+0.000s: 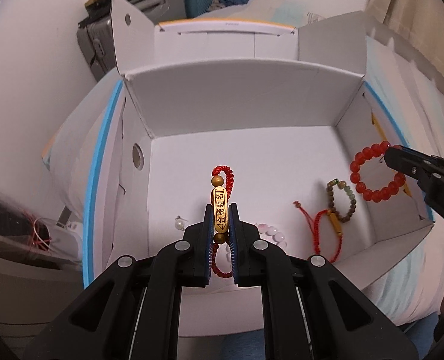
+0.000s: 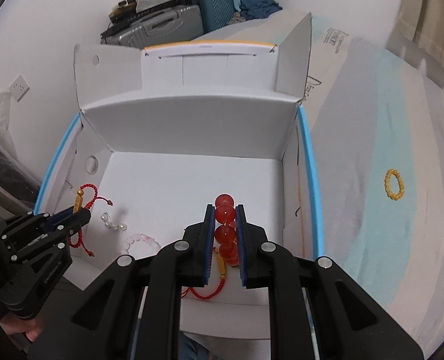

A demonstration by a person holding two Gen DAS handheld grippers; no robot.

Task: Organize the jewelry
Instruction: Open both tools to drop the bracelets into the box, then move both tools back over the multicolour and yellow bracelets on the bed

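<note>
The red cord bracelet [image 1: 221, 210] is held by its engraved gold bar in the closed left gripper [image 1: 221, 228]; light and limp, it is best pinched on that stiff bar. The red bead bracelet [image 2: 225, 231], smooth and probably slippery, is clamped across its beads in the right gripper [image 2: 225, 234]. Both hang over the white box [image 1: 222, 105]. Farther right, a yellow bead bracelet [image 2: 393, 184] lies on the bed.

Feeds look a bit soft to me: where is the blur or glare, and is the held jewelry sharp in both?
Left wrist: gold-plaque red cord bracelet is sharp, its engraving readable; bedding at the right edge smears. Right wrist: red glass-bead bracelet is clear with small highlights; white cardboard box rim and bedding are motion-blurred. Both bow at the edges.
</note>
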